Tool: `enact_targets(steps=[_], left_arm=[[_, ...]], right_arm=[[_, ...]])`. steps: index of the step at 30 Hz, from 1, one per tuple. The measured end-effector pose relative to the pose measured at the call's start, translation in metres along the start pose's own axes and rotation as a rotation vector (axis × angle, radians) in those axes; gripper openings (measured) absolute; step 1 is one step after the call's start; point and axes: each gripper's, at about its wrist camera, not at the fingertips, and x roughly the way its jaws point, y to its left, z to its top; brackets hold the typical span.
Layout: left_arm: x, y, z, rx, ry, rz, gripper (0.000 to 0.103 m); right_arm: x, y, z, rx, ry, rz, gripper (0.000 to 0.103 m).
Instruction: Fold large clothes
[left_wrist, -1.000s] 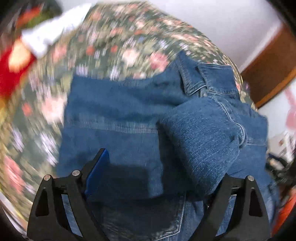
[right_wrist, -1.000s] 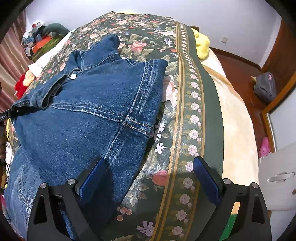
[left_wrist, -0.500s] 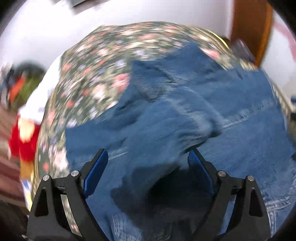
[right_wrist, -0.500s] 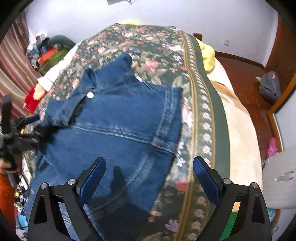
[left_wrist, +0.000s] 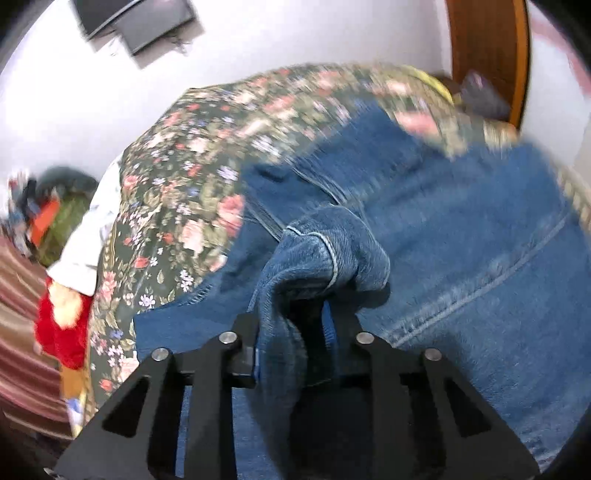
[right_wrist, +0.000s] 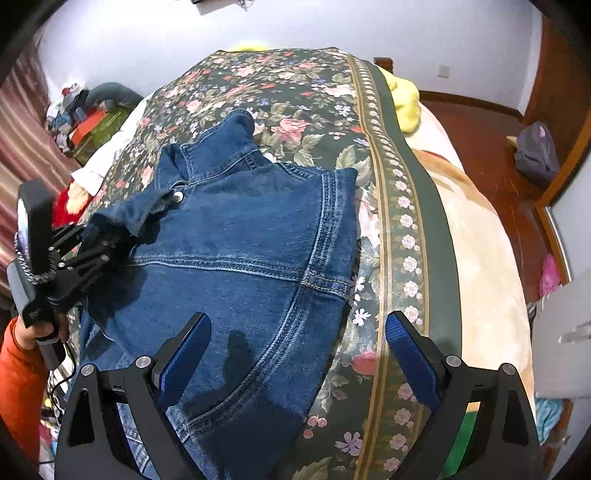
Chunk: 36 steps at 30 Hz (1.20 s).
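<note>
Folding a sleeve inward on a denim jacket (right_wrist: 236, 258) spread across the bed (right_wrist: 373, 110).
The left tool (left_wrist: 291, 343) pinches the bunched sleeve (left_wrist: 317, 258); the right tool (right_wrist: 295, 347) hovers wide, empty. Next, probably: lay the sleeve flat across the back.

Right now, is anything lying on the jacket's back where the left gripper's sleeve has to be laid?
Nothing visible does. The left gripper holds the sleeve; the denim jacket panel beyond is bare.
</note>
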Motion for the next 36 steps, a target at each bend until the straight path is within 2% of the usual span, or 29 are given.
enact_targets(steps=[1, 5, 9, 13, 15, 16, 17, 20, 22, 24, 26, 30, 32, 36], left_arm=[[-0.005, 0.01, 0.001, -0.036, -0.012, -0.007, 0.01], [-0.03, 0.072, -0.003, -0.235, -0.062, -0.077, 0.01], [-0.037, 0.119, -0.025, -0.338, -0.057, -0.111, 0.011], [-0.024, 0.13, -0.059, -0.357, 0.029, -0.107, 0.027], [-0.011, 0.133, -0.079, -0.385, 0.094, -0.143, 0.029], [-0.001, 0.134, -0.091, -0.408, 0.141, -0.169, 0.034], [0.005, 0.134, -0.101, -0.423, 0.172, -0.17, 0.043], [0.019, 0.135, -0.129, -0.444, 0.252, -0.128, 0.055], [0.019, 0.138, -0.141, -0.468, 0.27, -0.153, 0.057], [0.01, 0.142, -0.148, -0.481, 0.252, -0.18, 0.06], [-0.003, 0.15, -0.149, -0.495, 0.243, -0.179, 0.068], [-0.029, 0.176, -0.14, -0.524, 0.167, -0.165, 0.069], [-0.034, 0.19, -0.132, -0.541, 0.138, -0.154, 0.075], [-0.024, 0.216, -0.109, -0.554, 0.12, -0.127, 0.077]], right_arm=[[-0.001, 0.001, 0.001, -0.006, -0.004, -0.006, 0.095], [-0.002, 0.004, 0.004, -0.029, -0.009, -0.025, 0.095], [0.003, 0.009, 0.006, -0.035, -0.001, -0.029, 0.095], [0.017, 0.015, 0.001, -0.063, 0.025, -0.044, 0.095], [0.027, 0.018, -0.003, -0.08, 0.051, -0.069, 0.095], [0.031, 0.019, -0.005, -0.084, 0.059, -0.075, 0.095], [0.034, 0.018, -0.007, -0.086, 0.065, -0.08, 0.095], [0.036, 0.015, -0.01, -0.072, 0.064, -0.069, 0.095], [0.034, 0.012, -0.009, -0.062, 0.075, -0.061, 0.095], [0.033, 0.011, -0.009, -0.062, 0.079, -0.059, 0.095], [0.03, 0.011, -0.007, -0.064, 0.079, -0.062, 0.095], [0.021, 0.009, 0.001, -0.052, 0.049, -0.037, 0.095], [0.016, 0.007, 0.008, -0.037, 0.025, -0.011, 0.095], [0.011, 0.002, 0.026, -0.006, -0.018, 0.001, 0.095]])
